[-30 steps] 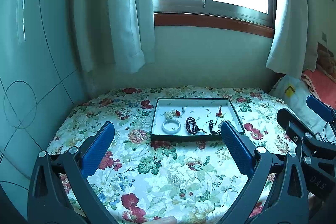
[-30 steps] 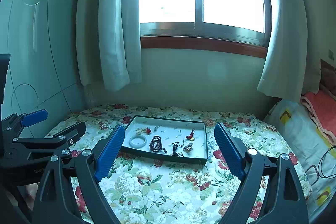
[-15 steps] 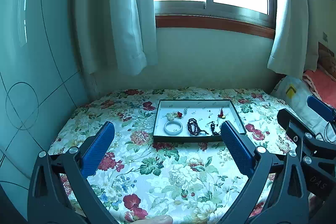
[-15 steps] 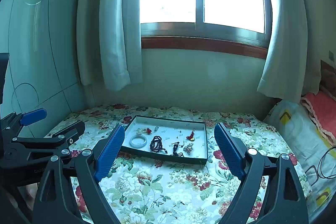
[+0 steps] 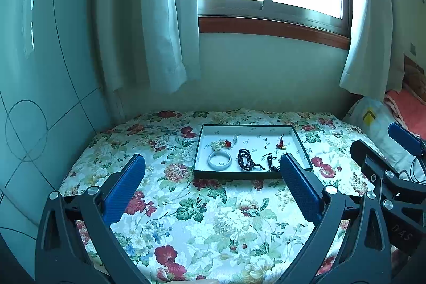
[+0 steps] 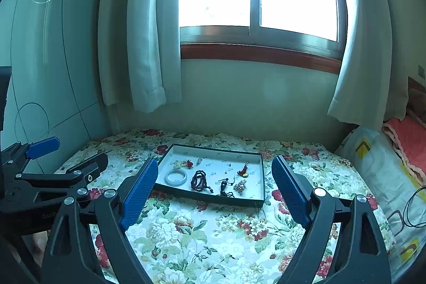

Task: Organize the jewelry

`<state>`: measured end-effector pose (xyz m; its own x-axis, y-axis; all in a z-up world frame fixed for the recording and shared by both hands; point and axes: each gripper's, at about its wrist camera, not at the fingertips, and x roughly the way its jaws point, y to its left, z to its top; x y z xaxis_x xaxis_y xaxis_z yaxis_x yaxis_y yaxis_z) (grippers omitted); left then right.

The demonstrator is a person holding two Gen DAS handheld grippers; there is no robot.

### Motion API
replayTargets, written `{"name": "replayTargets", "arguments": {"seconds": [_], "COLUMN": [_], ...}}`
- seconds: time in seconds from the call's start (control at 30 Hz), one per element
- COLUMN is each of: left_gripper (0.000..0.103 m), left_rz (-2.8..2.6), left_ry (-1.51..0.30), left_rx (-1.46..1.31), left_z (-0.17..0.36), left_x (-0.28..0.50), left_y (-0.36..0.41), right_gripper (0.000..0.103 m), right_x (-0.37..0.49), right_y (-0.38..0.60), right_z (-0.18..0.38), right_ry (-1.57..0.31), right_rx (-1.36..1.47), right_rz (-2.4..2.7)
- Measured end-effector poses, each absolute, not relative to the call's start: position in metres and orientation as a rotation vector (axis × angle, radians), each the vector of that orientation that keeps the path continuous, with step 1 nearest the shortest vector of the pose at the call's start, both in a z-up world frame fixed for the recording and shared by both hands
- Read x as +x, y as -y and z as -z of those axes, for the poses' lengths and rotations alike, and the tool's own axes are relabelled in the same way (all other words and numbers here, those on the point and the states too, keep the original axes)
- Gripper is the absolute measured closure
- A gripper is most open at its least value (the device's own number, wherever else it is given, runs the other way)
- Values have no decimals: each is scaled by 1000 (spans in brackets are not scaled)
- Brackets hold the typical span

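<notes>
both grippers, my left gripper point(image 5: 211, 172) and right gripper point(image 6: 214, 176), are spread wide and hold nothing. over the last second the views only drifted slightly; nothing in the tray has shifted, so the task stands as it did. ahead of my fingers, on the floral cover point(image 5: 213, 217), sits the tray point(image 5: 251, 127) with the white bangle point(image 5: 219, 160), dark beads point(image 5: 245, 163) and red charm point(image 5: 280, 144). the right view alone shows a pale cluster point(image 6: 240, 186), hidden in the left view behind my finger.
</notes>
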<state>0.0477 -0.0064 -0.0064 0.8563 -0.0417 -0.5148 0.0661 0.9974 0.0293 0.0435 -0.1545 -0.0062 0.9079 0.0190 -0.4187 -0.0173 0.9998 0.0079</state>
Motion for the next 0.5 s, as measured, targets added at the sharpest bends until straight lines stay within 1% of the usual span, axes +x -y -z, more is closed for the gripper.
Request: {"name": "replayTargets", "arguments": {"seconds": [0.2, 0.5], "left_gripper": [2, 2], "left_rz": [44, 28], "left_ry": [-507, -604], "left_rx": [56, 36], "left_z": [6, 36], "left_x": [49, 85], "left_y": [7, -6], "right_gripper": [17, 17], "right_x": [45, 66], "right_y": [152, 173], "right_z": [10, 31], "right_ry": [-435, -475], "right_rx": [-10, 13], "right_rz": [-25, 16]}}
